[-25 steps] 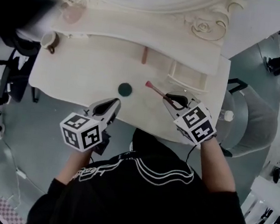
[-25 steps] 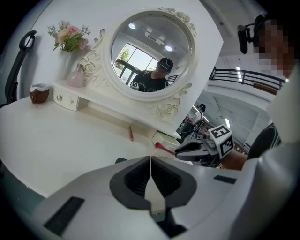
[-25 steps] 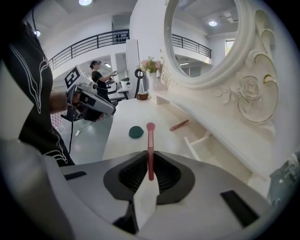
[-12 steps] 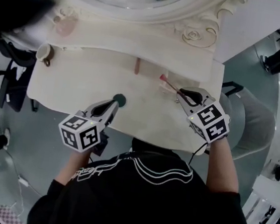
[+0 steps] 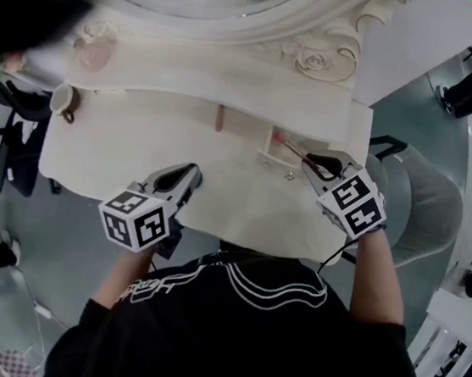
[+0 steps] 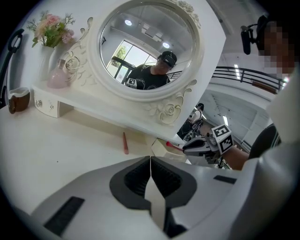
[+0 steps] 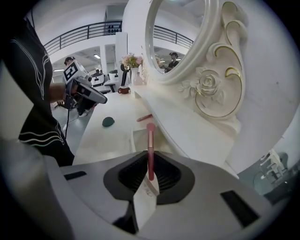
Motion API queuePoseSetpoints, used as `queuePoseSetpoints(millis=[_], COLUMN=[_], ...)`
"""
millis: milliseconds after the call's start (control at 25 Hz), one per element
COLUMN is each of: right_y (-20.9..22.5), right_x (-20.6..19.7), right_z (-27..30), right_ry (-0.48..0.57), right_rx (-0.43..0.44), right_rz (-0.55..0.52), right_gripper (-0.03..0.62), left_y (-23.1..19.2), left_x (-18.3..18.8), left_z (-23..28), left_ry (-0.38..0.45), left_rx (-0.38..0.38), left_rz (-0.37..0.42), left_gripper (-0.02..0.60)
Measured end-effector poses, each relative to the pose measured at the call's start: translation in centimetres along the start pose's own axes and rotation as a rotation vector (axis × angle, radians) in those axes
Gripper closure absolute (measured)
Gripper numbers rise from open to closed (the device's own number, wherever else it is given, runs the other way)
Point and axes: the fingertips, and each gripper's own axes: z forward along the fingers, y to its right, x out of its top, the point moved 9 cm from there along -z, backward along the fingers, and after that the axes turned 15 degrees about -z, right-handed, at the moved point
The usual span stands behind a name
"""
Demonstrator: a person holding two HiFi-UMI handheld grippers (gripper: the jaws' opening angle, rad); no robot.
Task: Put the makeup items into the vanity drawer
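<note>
"Why's the left gripper (image 5: 188,177) just hanging over the front of the surface (image 5: 112,151)?"

"Its jaws are pressed together with nothing in them. I'd say it's keeping out of the way while the other one works."

"And the right gripper (image 5: 314,161)?"

"Clenched on the handle of the pink makeup brush (image 5: 290,147), bristle end poking out ahead. Held by the tail like that, the tip can lead into the little open drawer (image 7: 133,137). As far as I can tell it's over the drawer now, not yet let go."

"It's tilted downward too."

"So it can slide in lengthways, I'd guess. That drawer looks narrow."

"What's left out?"

"A green round thing (image 7: 108,122) on the surface, and further back a reddish pencil (image 5: 219,118) lying close under the shelf (image 5: 192,58). Both are well apart from the drawer."

"And behind that?"

"Only the carved mirror (image 6: 150,47)"
</note>
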Motion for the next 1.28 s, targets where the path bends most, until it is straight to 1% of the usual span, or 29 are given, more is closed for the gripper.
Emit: queuePoseSetpoints(millis=[120, 280, 360, 400, 480, 520, 560, 760, 920, 1120, 1280], right_y=[0.6, 1.6, 1.8, 1.9, 2.0, 2.1, 2.0, 1.2, -0.1, -2.4, -3.2], right_x=[-0.9, -1.3, -1.3, -1.3, -1.3, -1.2, -1.0, 1.0, 3.1, 5.7, 8.2], right_z=[0.3, 0.4, 0.4, 0.4, 0.3, 0.1, 0.0, -0.3, 0.2, 2.1, 3.7], right_ry=[-0.027, -0.019, -0.006, 0.004, 0.023, 0.033, 0.043, 0.105, 0.155, 0.145, 0.144], right_rx=[0.011, 0.0, 0.011, 0.023, 0.039, 0.038, 0.033, 0.007, -0.004, 0.042, 0.043], right_rz=[0.0, 0.018, 0.019, 0.021, 0.025, 0.025, 0.026, 0.044, 0.076, 0.055, 0.075], right_gripper=[0.533, 0.531, 0.531, 0.519, 0.454, 0.436, 0.436, 0.436, 0.436, 0.436, 0.436], left_y=[0.4, 1.3, 1.5, 1.6, 2.0, 2.1, 2.3, 2.7, 1.9, 0.3, -1.2], left_x=[0.0, 0.2, 0.4, 0.6, 1.0, 1.3, 1.5, 2.4, 3.1, 4.1, 5.6], left_z=[0.7, 1.3, 1.4, 1.4, 1.4, 1.3, 1.2, 0.5, -0.1, -1.0, -1.8], left_ry=[-0.005, -0.015, -0.012, -0.008, 0.003, 0.008, 0.013, 0.035, 0.047, 0.03, 0.008], left_rx=[0.003, 0.006, 0.012, 0.015, 0.019, 0.02, 0.02, 0.012, 0.008, -0.004, -0.018], left_rz=[0.002, 0.012, 0.012, 0.012, 0.019, 0.023, 0.027, 0.034, 0.03, 0.032, 0.038], left_gripper=[0.555, 0.556, 0.555, 0.556, 0.555, 0.555, 0.557, 0.555, 0.555, 0.556, 0.556])
